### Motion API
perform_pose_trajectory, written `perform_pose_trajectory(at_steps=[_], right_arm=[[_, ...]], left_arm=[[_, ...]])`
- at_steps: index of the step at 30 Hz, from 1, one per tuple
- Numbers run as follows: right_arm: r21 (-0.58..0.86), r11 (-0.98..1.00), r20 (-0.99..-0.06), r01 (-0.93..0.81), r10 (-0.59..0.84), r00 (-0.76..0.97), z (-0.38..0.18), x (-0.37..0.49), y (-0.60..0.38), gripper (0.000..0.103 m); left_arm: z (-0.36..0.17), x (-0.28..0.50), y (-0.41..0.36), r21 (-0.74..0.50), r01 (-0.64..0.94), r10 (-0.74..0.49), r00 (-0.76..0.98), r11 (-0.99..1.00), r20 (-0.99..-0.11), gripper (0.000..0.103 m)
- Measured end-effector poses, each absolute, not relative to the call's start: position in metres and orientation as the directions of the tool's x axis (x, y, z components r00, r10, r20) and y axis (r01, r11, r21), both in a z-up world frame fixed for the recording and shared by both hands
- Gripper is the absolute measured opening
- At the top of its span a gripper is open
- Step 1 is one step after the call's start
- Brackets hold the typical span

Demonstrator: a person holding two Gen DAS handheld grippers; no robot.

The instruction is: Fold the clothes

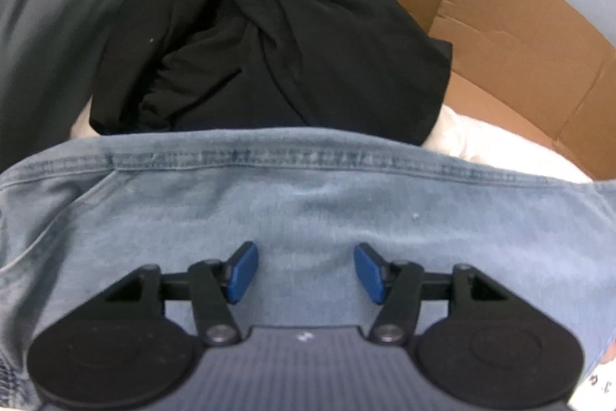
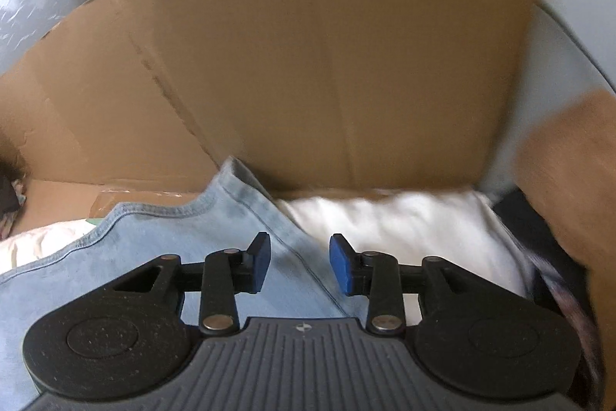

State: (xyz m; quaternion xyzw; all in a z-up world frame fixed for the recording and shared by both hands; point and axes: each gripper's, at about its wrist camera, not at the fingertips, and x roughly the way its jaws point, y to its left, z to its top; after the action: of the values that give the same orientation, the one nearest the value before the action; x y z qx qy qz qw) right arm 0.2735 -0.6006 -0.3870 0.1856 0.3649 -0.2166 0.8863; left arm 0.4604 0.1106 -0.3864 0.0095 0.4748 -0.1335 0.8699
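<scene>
Light-blue denim garment (image 1: 308, 203) spread beneath both grippers, its stitched hem running crosswise just ahead of the left gripper (image 1: 306, 270), with a black garment (image 1: 277, 64) beyond. Left jaws stand apart above flat cloth, holding nothing. Right gripper (image 2: 300, 266), jaws parted and empty, straddles the denim's edge where it meets white fabric (image 2: 404, 222) before a cardboard box (image 2: 327, 45).
</scene>
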Motion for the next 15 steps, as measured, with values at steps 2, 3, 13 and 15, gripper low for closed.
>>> perform_pose_trajectory(at_steps=[2, 3, 13, 15], right_arm=[[0.163, 0.852, -0.729, 0.497, -0.235, 0.643, -0.39, 0.289, -0.598, 0.041], [0.158, 0.859, -0.732, 0.486, -0.228, 0.642, -0.391, 0.296, -0.598, 0.043], [0.092, 0.899, -0.772, 0.429, -0.207, 0.601, -0.415, 0.35, -0.592, 0.057], [0.073, 0.911, -0.776, 0.407, -0.205, 0.597, -0.419, 0.357, -0.589, 0.061]], left_arm=[[-0.388, 0.462, 0.111, -0.116, 0.242, -0.23, 0.521, 0.963, -0.822, 0.064], [-0.389, 0.463, 0.111, -0.12, 0.242, -0.234, 0.524, 0.963, -0.819, 0.066], [-0.395, 0.474, 0.111, -0.15, 0.227, -0.252, 0.532, 0.962, -0.809, 0.068], [-0.396, 0.473, 0.111, -0.154, 0.231, -0.258, 0.535, 0.961, -0.804, 0.068]])
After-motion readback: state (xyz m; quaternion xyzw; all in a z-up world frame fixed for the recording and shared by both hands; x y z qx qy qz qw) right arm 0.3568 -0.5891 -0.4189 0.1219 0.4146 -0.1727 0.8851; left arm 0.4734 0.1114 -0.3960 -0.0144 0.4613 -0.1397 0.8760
